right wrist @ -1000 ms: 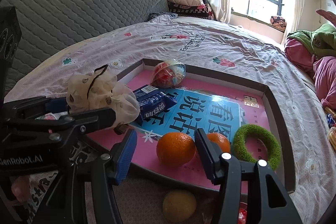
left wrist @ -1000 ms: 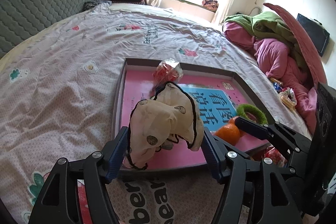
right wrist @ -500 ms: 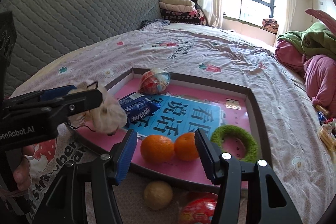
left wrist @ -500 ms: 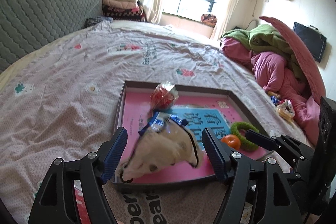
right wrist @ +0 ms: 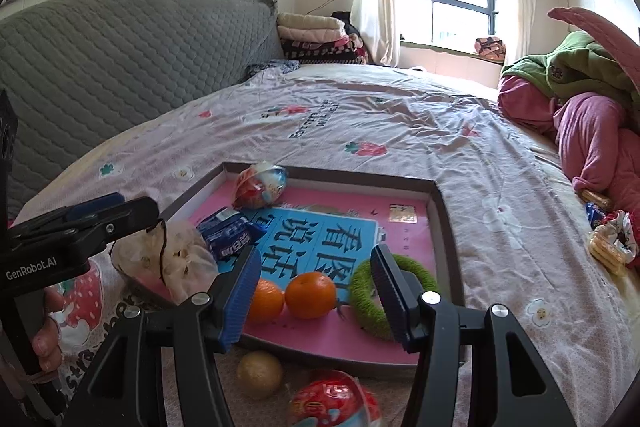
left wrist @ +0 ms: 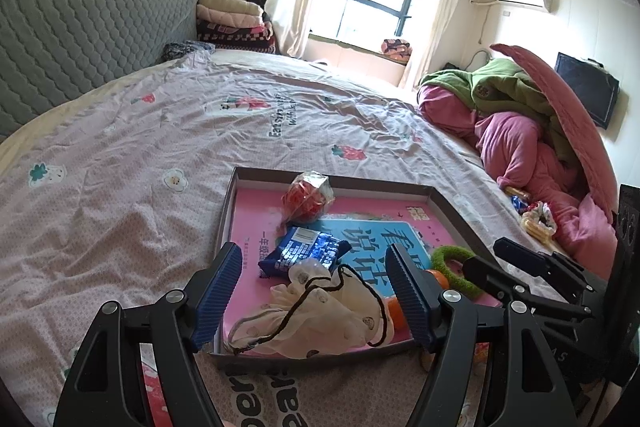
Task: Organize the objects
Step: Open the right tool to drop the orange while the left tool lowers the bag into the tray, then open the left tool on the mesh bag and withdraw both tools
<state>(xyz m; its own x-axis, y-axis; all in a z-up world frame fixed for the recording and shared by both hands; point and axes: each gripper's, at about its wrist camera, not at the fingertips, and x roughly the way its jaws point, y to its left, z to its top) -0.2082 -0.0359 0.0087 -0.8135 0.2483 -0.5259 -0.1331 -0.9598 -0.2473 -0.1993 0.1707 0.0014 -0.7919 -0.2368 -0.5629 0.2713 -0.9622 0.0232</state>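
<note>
A shallow tray (left wrist: 448, 205) with a pink and blue printed floor lay on the bedsheet (left wrist: 160, 147). The left gripper (left wrist: 316, 291) hung over its near corner with jaws spread wide and nothing pinched; the cream pouch (left wrist: 320, 319) with a dark drawstring lay slumped in the tray below and between the fingers, clear of both pads. Just behind the pouch lay a blue packet (left wrist: 304, 255), and farther back, near the far wall, a red wrapped snack (left wrist: 306, 197). The right gripper (right wrist: 312, 295) hovered above the near edge of the tray, jaws apart and holding nothing. Seen between its fingers, two oranges (right wrist: 310, 295) sat touching side by side inside the tray, with a green ring (right wrist: 364, 307) just beside them. Outside the tray, on the sheet near its front wall, lay a yellowish ball (right wrist: 259, 373) and another red wrapped snack (right wrist: 332, 403). A hand (right wrist: 44, 331) gripped the left handle.
</note>
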